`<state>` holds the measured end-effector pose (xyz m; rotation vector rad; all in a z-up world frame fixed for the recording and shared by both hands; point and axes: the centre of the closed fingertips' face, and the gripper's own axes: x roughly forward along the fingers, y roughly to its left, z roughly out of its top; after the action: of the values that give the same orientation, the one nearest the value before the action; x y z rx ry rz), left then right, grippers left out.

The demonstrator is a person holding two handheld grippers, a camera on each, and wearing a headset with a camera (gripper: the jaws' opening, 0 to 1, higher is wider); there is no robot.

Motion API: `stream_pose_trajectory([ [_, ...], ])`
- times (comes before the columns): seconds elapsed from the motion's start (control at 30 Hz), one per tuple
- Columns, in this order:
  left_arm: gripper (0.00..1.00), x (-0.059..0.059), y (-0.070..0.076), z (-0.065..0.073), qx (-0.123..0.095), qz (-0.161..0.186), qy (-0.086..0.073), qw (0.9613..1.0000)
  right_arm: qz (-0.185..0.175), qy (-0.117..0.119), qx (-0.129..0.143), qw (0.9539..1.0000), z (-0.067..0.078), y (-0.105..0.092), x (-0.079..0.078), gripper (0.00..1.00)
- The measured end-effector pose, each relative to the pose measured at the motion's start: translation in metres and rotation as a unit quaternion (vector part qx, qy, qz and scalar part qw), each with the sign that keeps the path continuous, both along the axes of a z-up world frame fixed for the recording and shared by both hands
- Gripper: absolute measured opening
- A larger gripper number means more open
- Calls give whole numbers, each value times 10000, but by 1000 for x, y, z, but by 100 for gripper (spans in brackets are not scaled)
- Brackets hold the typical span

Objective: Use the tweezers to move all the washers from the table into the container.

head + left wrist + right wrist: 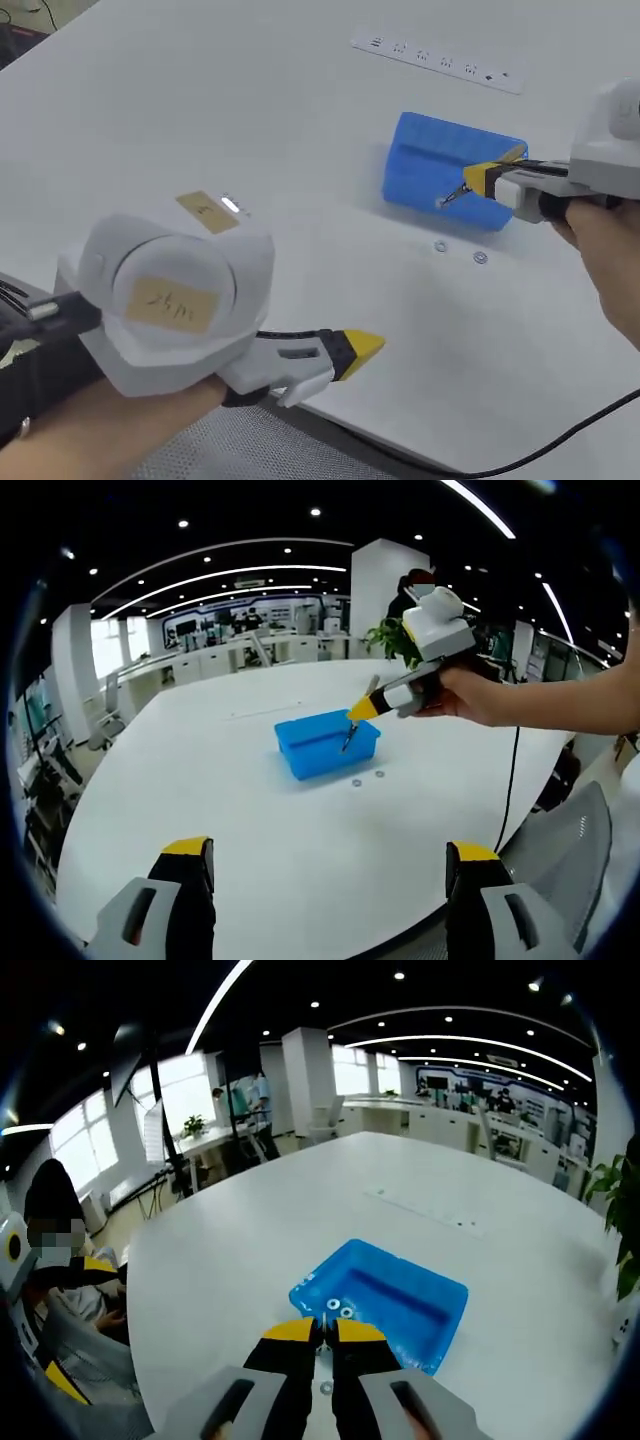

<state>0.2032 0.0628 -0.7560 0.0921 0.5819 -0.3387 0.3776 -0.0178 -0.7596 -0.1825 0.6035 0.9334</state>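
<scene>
The blue container (pixel 450 165) stands right of the table's middle. My right gripper (pixel 492 178) is shut on the tweezers (pixel 452 195), whose tips hang over the container's near wall. Two washers (pixel 441 246) (pixel 480 258) lie on the table just in front of the container. In the right gripper view, two small rings (pixel 340 1308) show by the near corner of the container (pixel 400 1305), just past the right gripper (pixel 325 1332). My left gripper (pixel 325 865) is open and holds nothing, low at the table's near edge (pixel 345 358). In its view, the tweezers (pixel 348 738) point down at the container (pixel 320 745).
A white power strip (pixel 440 62) lies flat at the far side of the table. A black cable (pixel 560 440) runs over the near right corner. The table's front edge (pixel 330 425) passes under the left gripper, with a grey mesh chair (pixel 200 450) below it.
</scene>
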Motion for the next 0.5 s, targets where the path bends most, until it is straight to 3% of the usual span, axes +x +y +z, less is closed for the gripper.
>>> stream_pose_trajectory([
  [0.27,99,3,0,0,3,-9,1,10000,-165,-87,187,9997,7,5,21,1],
  [0.5,99,3,0,-3,11,-14,47,10000,-307,-48,64,9995,-11,10,41,2],
])
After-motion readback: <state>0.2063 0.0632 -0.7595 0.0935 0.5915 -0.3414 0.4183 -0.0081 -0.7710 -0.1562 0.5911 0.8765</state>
